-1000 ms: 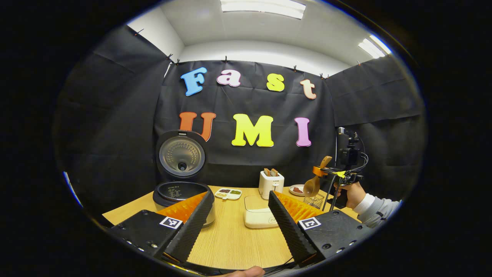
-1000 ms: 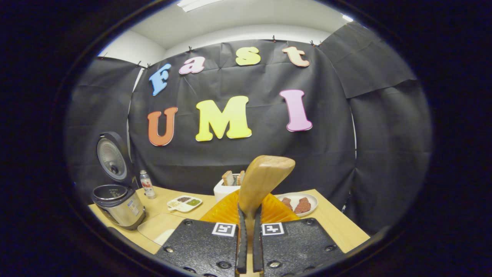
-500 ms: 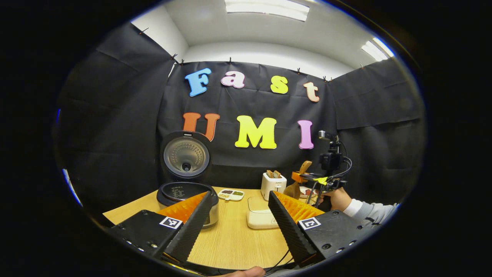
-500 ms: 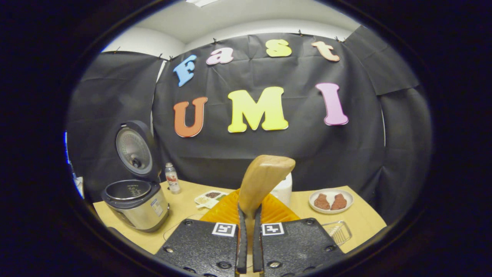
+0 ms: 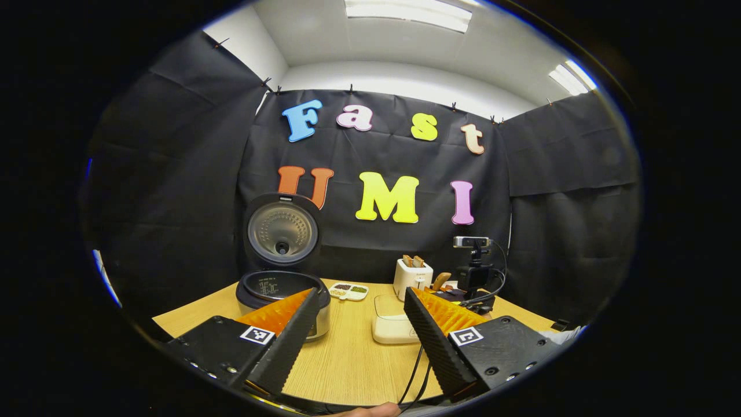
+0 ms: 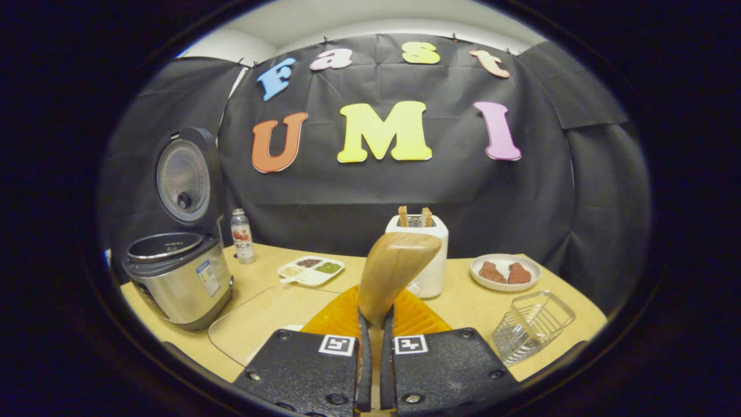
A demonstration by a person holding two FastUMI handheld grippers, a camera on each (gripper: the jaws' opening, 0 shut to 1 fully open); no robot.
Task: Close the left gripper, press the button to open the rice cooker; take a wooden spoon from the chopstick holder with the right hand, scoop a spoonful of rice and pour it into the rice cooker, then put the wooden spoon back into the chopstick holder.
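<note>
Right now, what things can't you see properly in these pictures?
- Spoon: right gripper view; its bowl is hidden below the right gripper, so any rice on it is unseen.
- Rice cooker: both views; its rim hides the bottom of the pot.
- White box: left gripper view; the left gripper's finger covers part of it.
- Small tray: too small to name the food.

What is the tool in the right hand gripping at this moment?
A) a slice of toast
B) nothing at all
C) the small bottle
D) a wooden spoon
D: in the right gripper view the right tool has its fingers pressed together on the handle of the wooden spoon, which sticks up in front of the toaster.
</note>
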